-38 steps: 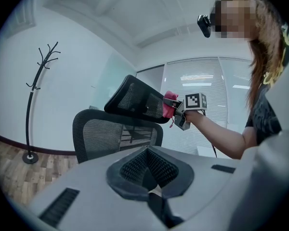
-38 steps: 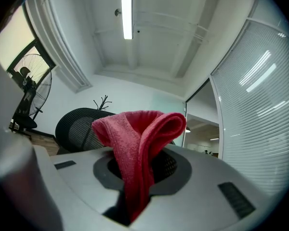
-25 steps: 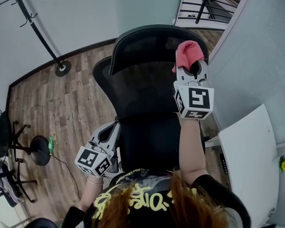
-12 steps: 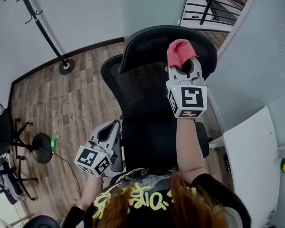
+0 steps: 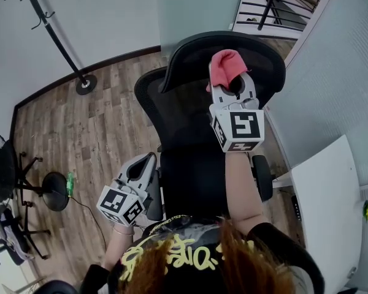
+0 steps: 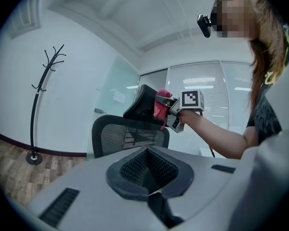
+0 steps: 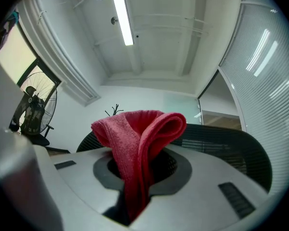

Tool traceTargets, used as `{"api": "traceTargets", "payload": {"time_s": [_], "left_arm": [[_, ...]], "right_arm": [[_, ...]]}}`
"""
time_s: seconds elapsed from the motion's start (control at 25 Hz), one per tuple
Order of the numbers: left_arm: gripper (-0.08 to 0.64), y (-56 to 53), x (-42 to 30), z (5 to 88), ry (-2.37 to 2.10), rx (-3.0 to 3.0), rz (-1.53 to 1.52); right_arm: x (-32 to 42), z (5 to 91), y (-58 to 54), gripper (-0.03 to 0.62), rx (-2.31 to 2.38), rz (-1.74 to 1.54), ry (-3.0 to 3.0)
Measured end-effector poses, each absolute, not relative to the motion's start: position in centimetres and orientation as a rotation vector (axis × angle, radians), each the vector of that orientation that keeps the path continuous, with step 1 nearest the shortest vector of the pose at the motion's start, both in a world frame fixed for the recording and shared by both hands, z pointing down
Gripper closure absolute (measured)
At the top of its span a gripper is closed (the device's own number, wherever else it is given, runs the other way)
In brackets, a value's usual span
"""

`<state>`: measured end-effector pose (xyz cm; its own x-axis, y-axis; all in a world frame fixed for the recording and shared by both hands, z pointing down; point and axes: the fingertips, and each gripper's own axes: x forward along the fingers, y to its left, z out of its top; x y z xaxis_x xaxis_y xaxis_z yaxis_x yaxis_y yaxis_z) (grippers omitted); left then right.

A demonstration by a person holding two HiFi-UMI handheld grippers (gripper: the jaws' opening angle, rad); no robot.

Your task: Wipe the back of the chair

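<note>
— Jaws on the right gripper (image 5: 233,86)?
— Clamped on the red cloth (image 5: 227,66); its folded bulge pokes out past the tips.
— Where is that on the chair (image 5: 190,127)?
— Up at the headrest (image 5: 267,54), by the top edge of the back (actual contact I can't confirm).
— And the left gripper (image 5: 145,162)?
— Jaws together, nothing between them, held low beside the chair's left edge, over the wood floor (image 5: 80,133).
</note>
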<state>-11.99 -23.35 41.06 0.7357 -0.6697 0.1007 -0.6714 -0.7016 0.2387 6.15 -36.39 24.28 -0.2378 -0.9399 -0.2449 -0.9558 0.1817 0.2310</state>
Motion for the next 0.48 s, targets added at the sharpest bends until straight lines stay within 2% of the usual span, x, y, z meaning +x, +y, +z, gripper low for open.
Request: {"api": "traceTargets", "payload": {"time_s": [0.48], "left_arm": [[0.568,-23.7,-13.7,41.3,-1.02,2.687,0.026]], "right_arm": [[2.8,24.1,-36.2,0.518,-1.88,0.515,2.387]]}}
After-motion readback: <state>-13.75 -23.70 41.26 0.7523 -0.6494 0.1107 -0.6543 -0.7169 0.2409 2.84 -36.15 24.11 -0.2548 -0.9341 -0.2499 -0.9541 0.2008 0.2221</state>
